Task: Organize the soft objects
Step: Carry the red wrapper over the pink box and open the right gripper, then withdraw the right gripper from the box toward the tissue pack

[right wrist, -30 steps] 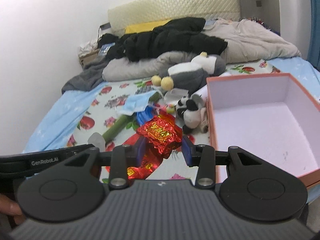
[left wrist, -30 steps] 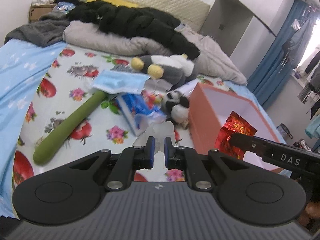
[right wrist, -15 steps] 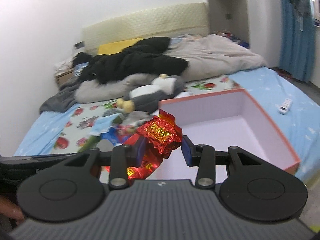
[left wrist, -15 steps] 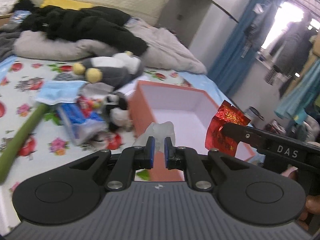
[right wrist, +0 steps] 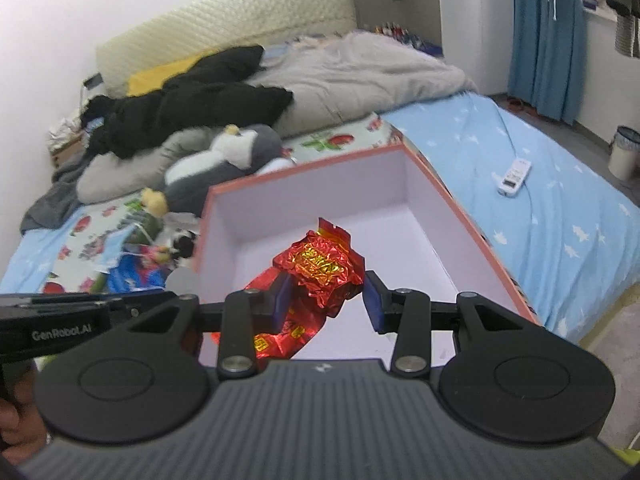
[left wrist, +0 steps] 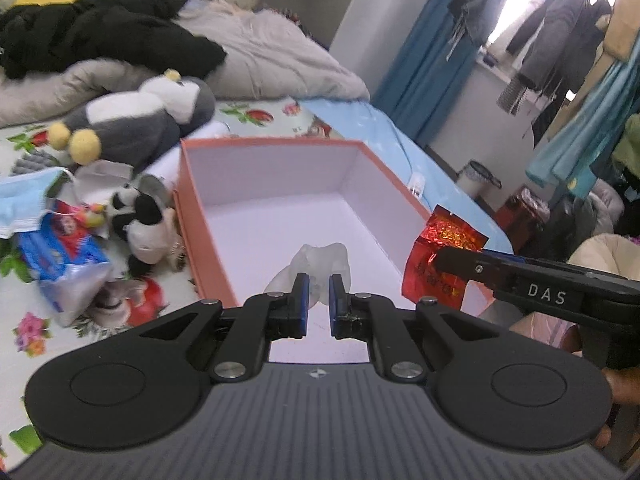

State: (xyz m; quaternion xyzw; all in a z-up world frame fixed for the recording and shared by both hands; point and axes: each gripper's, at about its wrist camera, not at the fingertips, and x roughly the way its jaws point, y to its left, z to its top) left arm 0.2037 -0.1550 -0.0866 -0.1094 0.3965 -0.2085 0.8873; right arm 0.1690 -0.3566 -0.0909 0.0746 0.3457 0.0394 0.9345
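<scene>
Currently, a translucent white soft piece (left wrist: 320, 264) is clamped in the nearly closed left tongs (left wrist: 318, 304) above the open orange box (left wrist: 200, 240) on the bed (right wrist: 560, 208). A red foil packet (right wrist: 320, 268) is gripped between the part-open right tongs (right wrist: 325, 300), over the same box.

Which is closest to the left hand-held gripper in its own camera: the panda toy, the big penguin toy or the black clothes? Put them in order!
From the left hand-held gripper:
1. Panda toy, just left of the box.
2. Big penguin toy, further back on the left.
3. Black clothes, farthest, by the headboard.
</scene>
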